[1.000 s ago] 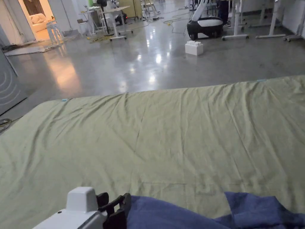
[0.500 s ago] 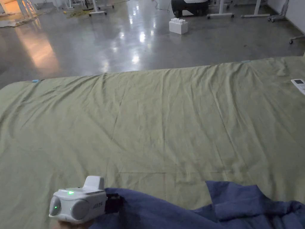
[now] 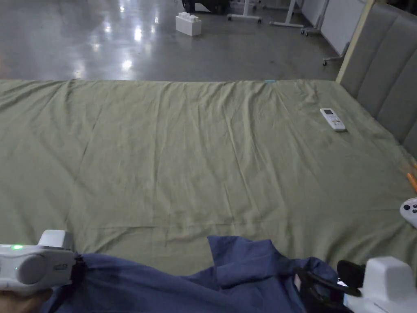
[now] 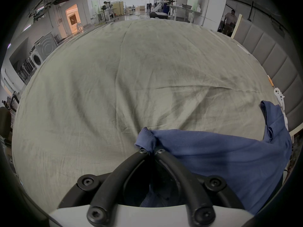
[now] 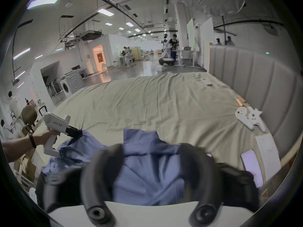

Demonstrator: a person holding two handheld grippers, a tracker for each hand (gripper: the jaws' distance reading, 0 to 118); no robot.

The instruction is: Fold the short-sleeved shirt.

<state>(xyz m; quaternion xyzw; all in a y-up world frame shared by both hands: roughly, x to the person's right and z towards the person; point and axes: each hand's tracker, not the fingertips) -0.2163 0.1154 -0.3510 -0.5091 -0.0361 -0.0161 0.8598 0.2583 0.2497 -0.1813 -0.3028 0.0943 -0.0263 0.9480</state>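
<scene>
The left gripper (image 4: 151, 152) is clenched on a hem of the blue shirt (image 3: 228, 277), which bunches at the green sheet's (image 3: 195, 155) near edge, stretching rightward under the right gripper's (image 5: 151, 168) spread, empty jaws

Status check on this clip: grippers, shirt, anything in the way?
Left gripper shut on shirt edge. Right gripper jaws apart over bunched shirt. Shirt unfolded at bed's near edge. Remote and white controller lie off right.
</scene>
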